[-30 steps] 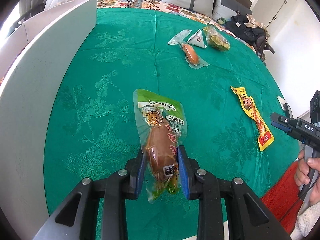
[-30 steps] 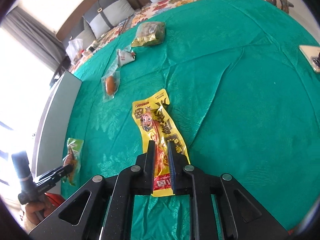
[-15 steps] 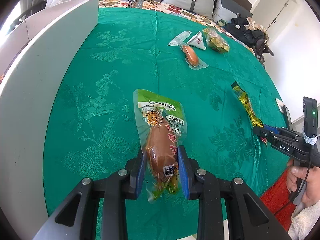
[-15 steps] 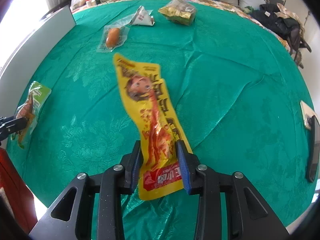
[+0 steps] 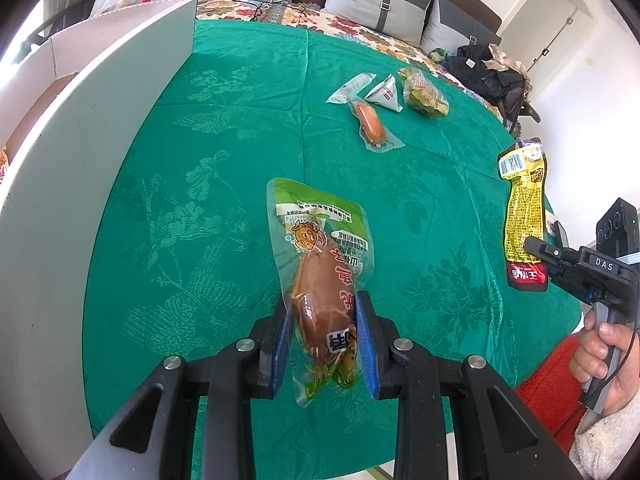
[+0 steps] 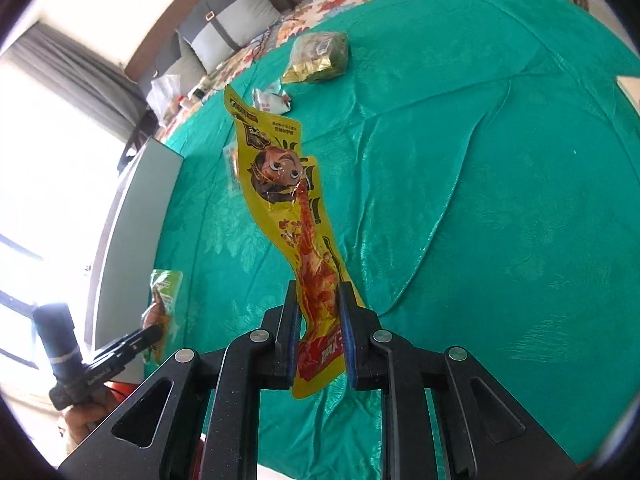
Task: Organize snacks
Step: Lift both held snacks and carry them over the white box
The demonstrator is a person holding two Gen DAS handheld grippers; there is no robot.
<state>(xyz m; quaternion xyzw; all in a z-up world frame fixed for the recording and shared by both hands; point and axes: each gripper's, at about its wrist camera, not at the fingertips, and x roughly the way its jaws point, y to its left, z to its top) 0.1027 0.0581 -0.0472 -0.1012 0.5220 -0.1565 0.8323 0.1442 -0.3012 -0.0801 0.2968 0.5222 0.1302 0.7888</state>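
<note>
A clear packet with a green top and a brown meat piece (image 5: 320,240) is pinched at its lower end by my left gripper (image 5: 322,308), just above the green tablecloth (image 5: 220,140). The same packet (image 6: 164,292) and left gripper (image 6: 150,334) show at the lower left of the right wrist view. A long yellow snack packet (image 6: 280,176) with a cartoon face stands up from my right gripper (image 6: 320,286). Its jaws are closing tight on the red lower end, and the pads press on it. In the left wrist view the yellow packet (image 5: 524,208) hangs in the air at the right gripper (image 5: 534,244).
A tall white board (image 5: 80,160) runs along the table's left side. A sausage packet (image 5: 372,124), a white triangular packet (image 5: 386,94) and a gold-green bag (image 5: 424,92) lie at the far side. A phone (image 6: 630,88) lies at the right edge. Sofa cushions stand behind.
The right gripper has shut on the yellow packet and lifted it off the cloth; it now stands upright in the air. The left gripper and its packet have stayed put.
</note>
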